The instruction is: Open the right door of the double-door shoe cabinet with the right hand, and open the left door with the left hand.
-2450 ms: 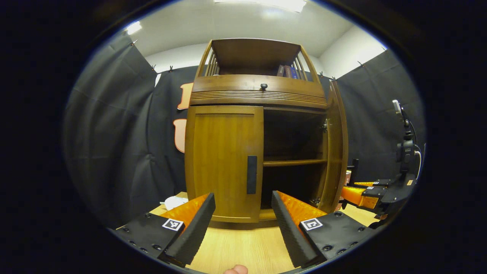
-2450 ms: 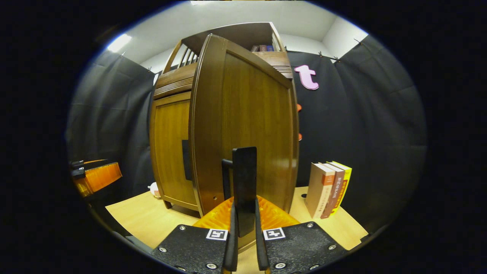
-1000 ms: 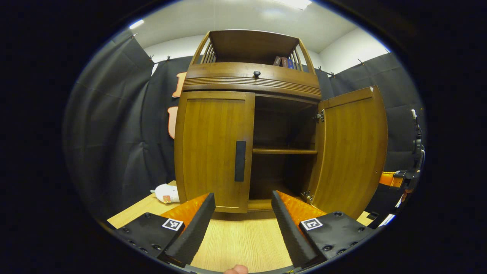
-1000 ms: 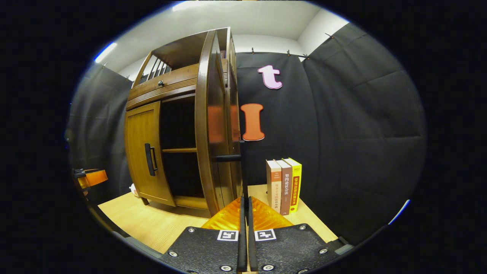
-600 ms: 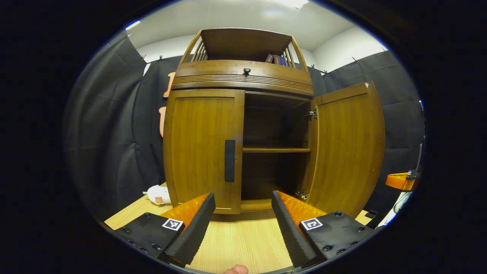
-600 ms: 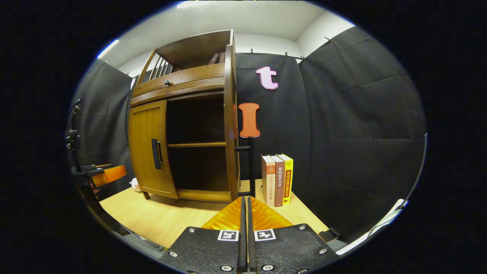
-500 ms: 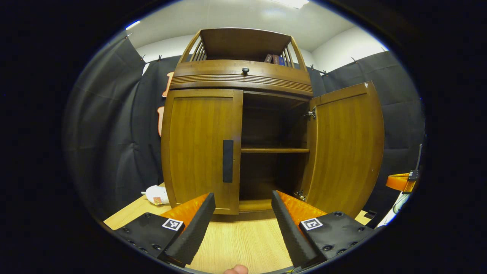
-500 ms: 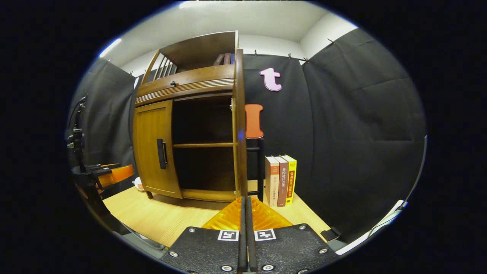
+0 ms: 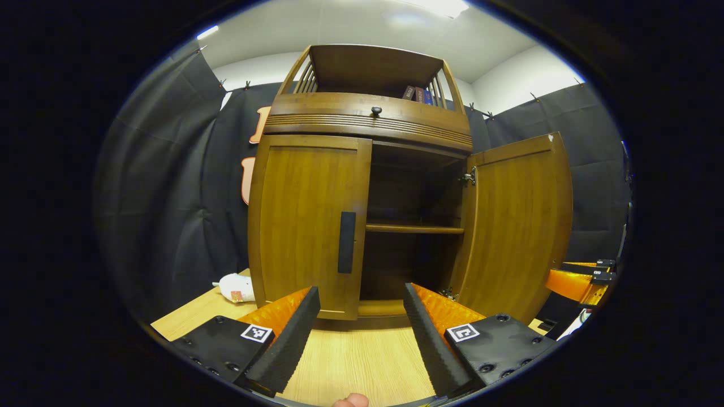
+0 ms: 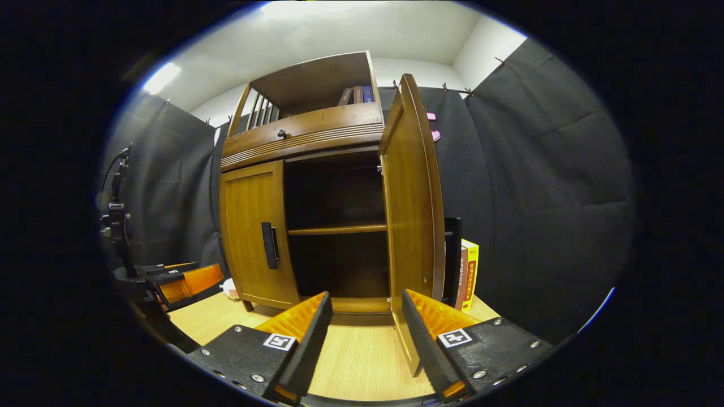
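Shoe cabinet (image 9: 362, 169) stands on the pale wooden surface (image 9: 362, 362) against the black cloth wall, seen from low in front in the left gripper view. Its right door (image 9: 517, 226) is swung wide open on its hinges, showing a dark interior split by one shelf (image 9: 413, 229). Its left door (image 9: 308, 226) is closed flat, with a dark vertical handle (image 9: 346, 242) near its inner edge. The left gripper (image 9: 362, 333) hovers in front of the cabinet base with its fingers (image 9: 294, 333) spread apart and nothing between them, close to the closed door but not touching it. In the right gripper view the right gripper (image 10: 362, 339) likewise has its fingers (image 10: 308, 345) spread wide and released, gripping nothing; the open right door (image 10: 413, 226) stands edge-on just beyond and slightly right of them, its lower edge near the right finger, though contact cannot be told. The same view shows the closed left door (image 10: 254, 232) with its handle (image 10: 268, 245), and the left gripper (image 10: 186, 282) farther off at the left. Upright books (image 10: 468, 274) stand on the surface behind the open door. Several more books (image 9: 416, 93) sit on the cabinet's open top shelf above a drawer knob (image 9: 375, 110). A small white soft object (image 9: 235, 287) lies on the surface left of the cabinet.
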`<control>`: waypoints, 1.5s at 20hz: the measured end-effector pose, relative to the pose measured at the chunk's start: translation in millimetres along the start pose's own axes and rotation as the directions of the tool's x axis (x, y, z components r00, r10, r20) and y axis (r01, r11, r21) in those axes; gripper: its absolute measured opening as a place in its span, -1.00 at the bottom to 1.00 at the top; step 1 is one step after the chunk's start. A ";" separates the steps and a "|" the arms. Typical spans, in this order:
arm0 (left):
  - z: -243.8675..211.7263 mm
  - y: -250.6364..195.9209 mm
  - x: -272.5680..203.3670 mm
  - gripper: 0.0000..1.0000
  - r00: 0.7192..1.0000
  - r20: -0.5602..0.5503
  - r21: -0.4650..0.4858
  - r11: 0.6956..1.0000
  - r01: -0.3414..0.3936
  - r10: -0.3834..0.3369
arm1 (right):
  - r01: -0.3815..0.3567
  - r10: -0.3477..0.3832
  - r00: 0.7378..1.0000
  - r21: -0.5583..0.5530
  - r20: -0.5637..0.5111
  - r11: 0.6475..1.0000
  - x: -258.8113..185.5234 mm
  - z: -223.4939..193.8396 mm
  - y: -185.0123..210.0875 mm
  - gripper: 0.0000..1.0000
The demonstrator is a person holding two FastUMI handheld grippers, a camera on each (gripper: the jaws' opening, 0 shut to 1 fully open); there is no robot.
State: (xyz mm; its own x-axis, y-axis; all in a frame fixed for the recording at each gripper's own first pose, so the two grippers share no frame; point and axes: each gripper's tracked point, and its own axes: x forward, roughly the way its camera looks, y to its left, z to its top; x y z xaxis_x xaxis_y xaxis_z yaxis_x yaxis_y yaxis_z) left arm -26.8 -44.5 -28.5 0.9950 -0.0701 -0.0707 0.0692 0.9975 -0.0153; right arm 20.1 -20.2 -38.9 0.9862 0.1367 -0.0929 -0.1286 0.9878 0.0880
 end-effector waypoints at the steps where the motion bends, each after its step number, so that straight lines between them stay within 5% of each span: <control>1: 2.3 4.6 2.1 0.86 1.000 0.004 -0.002 1.000 -0.002 0.002 | 0.008 -0.008 1.000 0.000 0.006 1.000 0.8 0.3 -1.3 0.60; 4: 8.5 12.5 20.1 0.93 1.000 -0.003 -0.041 0.999 0.020 -0.020 | 0.033 -0.033 0.999 -0.006 0.008 0.999 2.3 0.6 -7.0 0.94; 13: 36.1 44.6 129.8 0.86 0.999 0.029 0.034 0.999 0.026 -0.027 | 0.039 -0.040 0.999 -0.040 -0.018 0.998 -7.6 -3.3 1.5 0.85; 21: 14.7 60.5 209.2 0.86 1.000 -0.011 0.036 0.999 0.020 -0.019 | 0.062 -0.063 0.998 -0.051 -0.021 0.997 -12.3 -3.3 6.4 0.85; 30: 14.7 42.4 220.7 0.89 0.995 -0.004 0.055 0.994 0.099 -0.099 | 0.086 -0.086 0.996 -0.020 -0.021 0.996 -14.4 -1.3 -0.7 0.85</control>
State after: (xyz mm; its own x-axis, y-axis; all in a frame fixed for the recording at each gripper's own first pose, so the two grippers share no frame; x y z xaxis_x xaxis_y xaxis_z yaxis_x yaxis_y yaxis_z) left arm 196.8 -17.5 -30.0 0.9829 -0.1688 -0.0730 0.1715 0.9847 0.0323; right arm 5.9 -22.7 -38.9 0.9913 0.0525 -0.1211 -0.0455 0.9972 0.0598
